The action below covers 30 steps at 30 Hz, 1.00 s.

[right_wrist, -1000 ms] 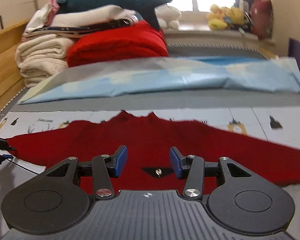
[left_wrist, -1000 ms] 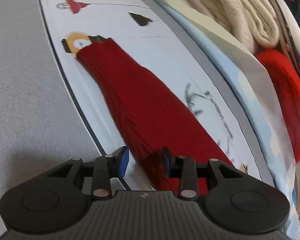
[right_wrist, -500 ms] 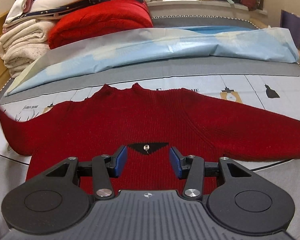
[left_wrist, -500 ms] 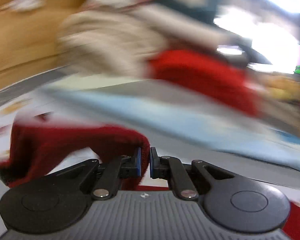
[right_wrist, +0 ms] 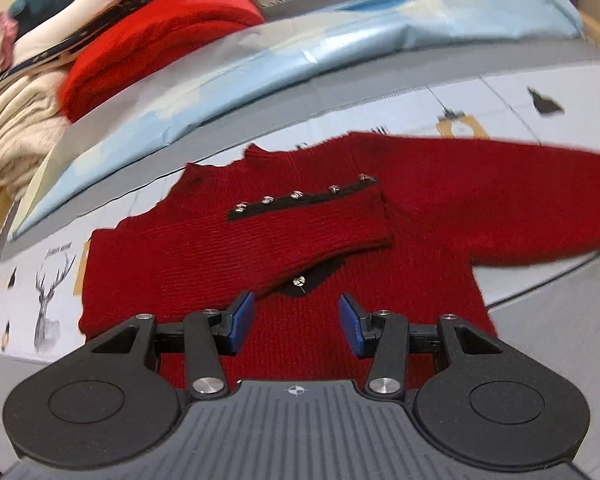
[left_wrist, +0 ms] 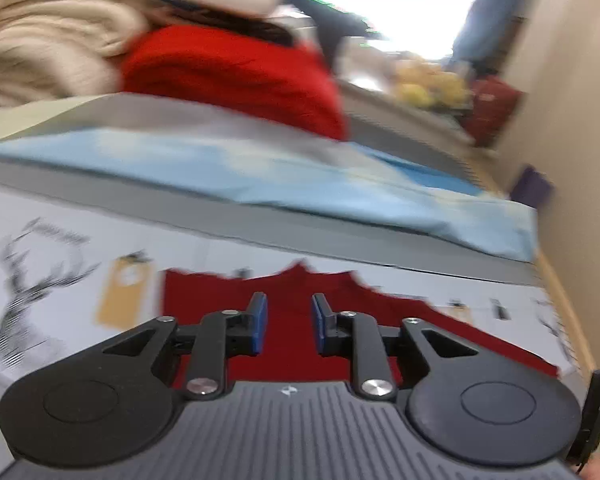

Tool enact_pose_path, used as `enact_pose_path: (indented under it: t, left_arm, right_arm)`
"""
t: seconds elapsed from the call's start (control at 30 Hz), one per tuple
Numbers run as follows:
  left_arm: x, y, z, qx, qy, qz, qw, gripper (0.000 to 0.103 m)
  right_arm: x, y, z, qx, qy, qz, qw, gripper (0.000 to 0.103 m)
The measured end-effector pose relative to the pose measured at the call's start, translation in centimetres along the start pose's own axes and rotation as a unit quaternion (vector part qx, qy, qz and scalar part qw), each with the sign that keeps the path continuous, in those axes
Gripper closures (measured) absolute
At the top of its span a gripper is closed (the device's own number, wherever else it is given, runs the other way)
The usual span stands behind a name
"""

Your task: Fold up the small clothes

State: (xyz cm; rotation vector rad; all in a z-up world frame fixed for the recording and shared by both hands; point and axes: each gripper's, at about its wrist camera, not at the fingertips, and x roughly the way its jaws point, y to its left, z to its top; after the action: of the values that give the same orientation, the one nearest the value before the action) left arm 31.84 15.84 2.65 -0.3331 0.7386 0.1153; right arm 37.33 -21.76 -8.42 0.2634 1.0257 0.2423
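Sweater (right_wrist: 300,240), dark red, one sleeve apparently folded across.

Each handheld tool has a dark grey ribbed housing along the bottom edge of its view, stamped with a small white emblem at the centre. On either side sits a matte black round disc with a shallow circular recess. From these, black angular link arms with triangular cut-outs run forward, pinned with silver screws (two large ones near the housing, smaller ones further out). The left gripper (left_wrist: 287,323) and the right gripper (right_wrist: 297,323) both end in slim black fingers faced with blue pads (right_wrist: 242,316).
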Motion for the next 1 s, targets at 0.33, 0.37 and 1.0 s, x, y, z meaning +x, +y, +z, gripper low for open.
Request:
enact_pose_path:
  t: [0.33, 0.37, 1.0]
  left_arm:
    - [5.7, 2.9, -2.2, -0.001, 0.068, 0.061, 0.9958, 0.065]
    - [6.1, 3.1, -1.8, 0.009, 0.068, 0.064, 0.9956, 0.065]
    - [10.0, 9.3, -0.9, -0.078, 0.120, 0.075, 0.9869, 0.065]
  right_arm:
    - [3.6, -4.5, 0.1, 0.190, 0.002, 0.015, 0.982, 0.073]
    - [3.7, -4.6, 0.3, 0.194, -0.003, 0.017, 0.981, 0.073]
    - [9.7, -7.2, 1.8, 0.249, -0.045, 0.021, 0.967, 0.096]
